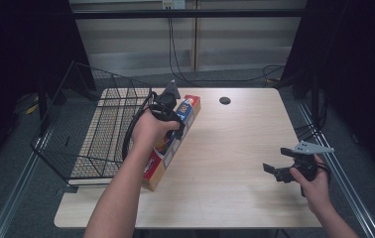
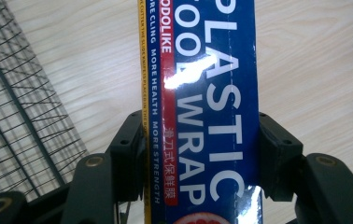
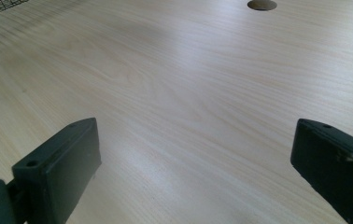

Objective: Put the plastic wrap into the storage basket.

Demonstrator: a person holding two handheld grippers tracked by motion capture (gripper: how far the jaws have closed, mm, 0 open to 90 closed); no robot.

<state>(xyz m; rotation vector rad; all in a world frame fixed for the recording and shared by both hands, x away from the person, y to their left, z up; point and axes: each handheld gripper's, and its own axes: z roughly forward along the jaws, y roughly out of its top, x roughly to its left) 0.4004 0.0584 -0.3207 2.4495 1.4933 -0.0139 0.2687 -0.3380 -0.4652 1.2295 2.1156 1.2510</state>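
A long plastic food wrap box, blue, red and yellow, runs lengthwise down the left-centre of the wooden table. My left gripper clamps it near its far half, pointing down from above. In the left gripper view the two black pads press on both long sides of the box, and my left gripper holds it over the tabletop. My right gripper hovers over the table near the right front edge, jaws wide apart. The right gripper has only bare wood between its fingers.
A black wire basket stands on the table's left side, right beside the box; its mesh is at the left of the left gripper view. A round cable hole sits at the back centre. The table edge is close to my right hand.
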